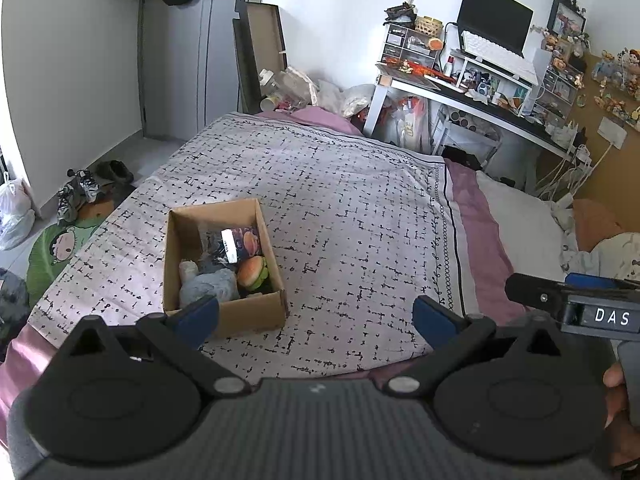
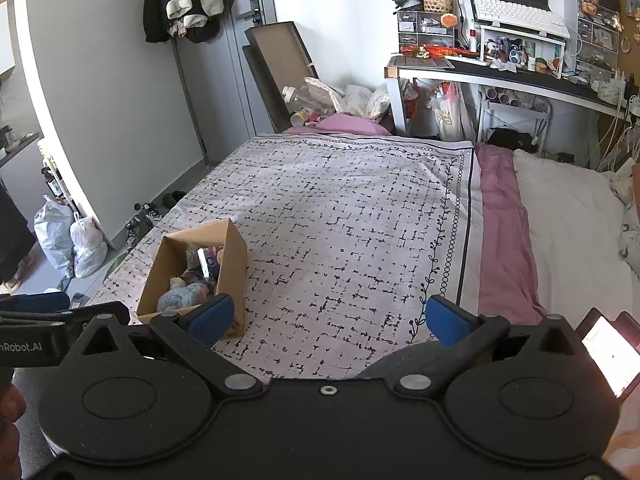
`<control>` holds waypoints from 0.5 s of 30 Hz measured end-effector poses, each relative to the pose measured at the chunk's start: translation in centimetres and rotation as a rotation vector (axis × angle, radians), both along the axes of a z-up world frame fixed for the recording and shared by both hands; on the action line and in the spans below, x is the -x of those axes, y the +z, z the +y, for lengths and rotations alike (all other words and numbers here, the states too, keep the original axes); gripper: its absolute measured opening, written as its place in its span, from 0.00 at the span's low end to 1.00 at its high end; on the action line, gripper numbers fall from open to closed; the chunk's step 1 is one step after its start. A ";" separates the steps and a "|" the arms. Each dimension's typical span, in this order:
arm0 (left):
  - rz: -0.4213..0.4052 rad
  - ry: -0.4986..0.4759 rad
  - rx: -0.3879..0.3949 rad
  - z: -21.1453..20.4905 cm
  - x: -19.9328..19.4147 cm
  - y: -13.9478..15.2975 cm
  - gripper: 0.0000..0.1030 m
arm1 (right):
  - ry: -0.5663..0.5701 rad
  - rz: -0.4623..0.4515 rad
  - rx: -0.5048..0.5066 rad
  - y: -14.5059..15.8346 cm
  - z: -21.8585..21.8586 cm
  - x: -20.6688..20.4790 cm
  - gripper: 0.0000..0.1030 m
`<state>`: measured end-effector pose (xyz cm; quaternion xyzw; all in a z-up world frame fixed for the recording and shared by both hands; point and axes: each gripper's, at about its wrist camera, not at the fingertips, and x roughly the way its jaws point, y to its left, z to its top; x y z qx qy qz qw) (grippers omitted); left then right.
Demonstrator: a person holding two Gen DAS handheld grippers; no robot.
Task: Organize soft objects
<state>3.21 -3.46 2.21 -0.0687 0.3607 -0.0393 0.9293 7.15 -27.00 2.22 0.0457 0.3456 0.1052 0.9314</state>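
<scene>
While both of my tools hang above the near edge of the bed [image 1: 340, 184], nothing is in either one: my left hand-held gripper [image 1: 316, 316] has its blue pads spread wide with only patterned cover between them, and my right hand-held gripper [image 2: 330, 318] is spread just as wide and equally bare.

The cardboard box [image 1: 224, 264] sits on the cover at about ten o'clock from my left tool and about nine o'clock from my right, and the soft things are already inside it: a grey plush toy [image 1: 208, 286] at the near end, a burger-shaped plush [image 1: 253, 272] touching it at three o'clock, and a printed packet [image 1: 240, 245] upright behind them at twelve o'clock. I see no loose soft object on the cover, so I judge the sorting nearly or fully done.

The biggest risk, as I see it, is the box itself. It rests on soft bedding near the bed's left edge, with floor and shoes [image 1: 78, 194] below, so a push from my left pad, which overlaps its near wall in my view, could slide or tip it off. Next, my two tools are close together; swinging one across could knock the other. Smallest, the burger-shaped plush rides high against the right wall and could roll out if the box is jolted.
</scene>
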 end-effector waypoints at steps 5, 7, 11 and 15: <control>-0.006 -0.006 -0.002 0.0 0.1 0.1 0.99 | 0.000 -0.003 0.000 0.0 0.0 0.0 1.00; -0.007 -0.004 0.000 0.0 0.1 0.1 0.99 | -0.001 -0.002 0.000 0.0 0.0 0.0 1.00; -0.005 -0.004 0.001 0.0 0.0 0.1 0.99 | 0.001 0.000 0.003 -0.1 -0.1 0.1 1.00; -0.006 -0.006 0.000 0.0 0.0 0.1 0.99 | 0.001 0.000 0.002 -0.1 0.0 0.1 1.00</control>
